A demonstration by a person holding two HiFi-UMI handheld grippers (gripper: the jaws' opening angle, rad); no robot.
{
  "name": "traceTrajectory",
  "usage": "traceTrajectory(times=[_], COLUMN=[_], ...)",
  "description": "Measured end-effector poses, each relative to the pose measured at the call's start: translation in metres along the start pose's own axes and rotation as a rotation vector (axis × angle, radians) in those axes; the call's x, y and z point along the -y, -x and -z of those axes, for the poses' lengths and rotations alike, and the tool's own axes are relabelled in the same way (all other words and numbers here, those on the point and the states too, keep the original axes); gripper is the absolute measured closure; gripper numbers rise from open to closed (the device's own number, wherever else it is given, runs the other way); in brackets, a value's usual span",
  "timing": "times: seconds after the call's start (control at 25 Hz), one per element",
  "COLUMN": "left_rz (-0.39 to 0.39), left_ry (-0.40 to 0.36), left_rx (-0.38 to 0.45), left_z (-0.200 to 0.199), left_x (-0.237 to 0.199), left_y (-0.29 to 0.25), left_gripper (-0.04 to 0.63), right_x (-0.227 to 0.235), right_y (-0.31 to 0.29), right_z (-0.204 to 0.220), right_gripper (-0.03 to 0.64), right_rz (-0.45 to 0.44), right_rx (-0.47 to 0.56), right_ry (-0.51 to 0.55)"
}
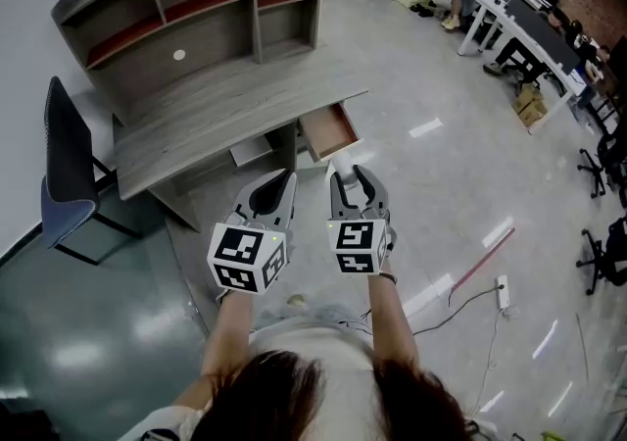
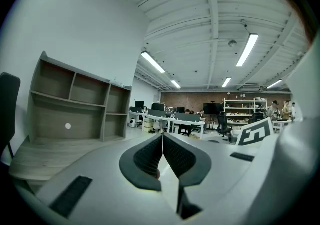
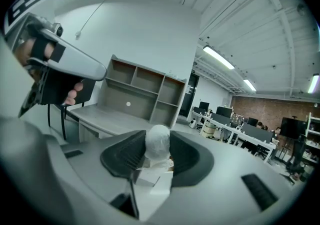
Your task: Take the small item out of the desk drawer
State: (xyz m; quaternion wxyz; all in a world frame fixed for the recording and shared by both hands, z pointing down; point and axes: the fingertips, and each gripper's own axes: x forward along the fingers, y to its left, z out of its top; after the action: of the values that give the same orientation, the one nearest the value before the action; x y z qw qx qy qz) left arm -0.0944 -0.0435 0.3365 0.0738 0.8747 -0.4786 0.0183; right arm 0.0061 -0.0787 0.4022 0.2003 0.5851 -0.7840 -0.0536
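A small white wrapped item [image 3: 158,141] sits clamped between the pads of my right gripper [image 3: 156,144], which is shut on it. In the head view the right gripper [image 1: 355,182] is held up in front of the person, well back from the open desk drawer [image 1: 329,131]; the item is hard to see there. My left gripper [image 1: 282,186] hangs beside it, its jaws pressed together with nothing between them, as the left gripper view [image 2: 162,141] also shows. The drawer's wooden inside looks bare.
The grey desk [image 1: 216,116] with a shelf hutch [image 1: 196,8] stands against the wall. A dark chair [image 1: 64,174] is at its left. White work tables [image 1: 509,8] and office chairs [image 1: 600,253] line the right. A power strip [image 1: 503,292] and cable lie on the floor.
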Motion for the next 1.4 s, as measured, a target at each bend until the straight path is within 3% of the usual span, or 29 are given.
traceTrajectory(times=[0.76, 1.4], left_rz=[-0.044, -0.071], left_ry=[-0.018, -0.033], left_rx=[-0.030, -0.026], left_z=[0.002, 0.004], left_x=[0.074, 0.140], left_y=[0.002, 0.041], left_gripper=[0.578, 0.578], right_x=[0.049, 0.067], right_y=[0.074, 0.150], right_z=[-0.016, -0.009], right_gripper=[0.454, 0.454], right_rz=[-0.036, -0.067], right_rx=[0.131, 0.185], right_ry=[-0.020, -0.026])
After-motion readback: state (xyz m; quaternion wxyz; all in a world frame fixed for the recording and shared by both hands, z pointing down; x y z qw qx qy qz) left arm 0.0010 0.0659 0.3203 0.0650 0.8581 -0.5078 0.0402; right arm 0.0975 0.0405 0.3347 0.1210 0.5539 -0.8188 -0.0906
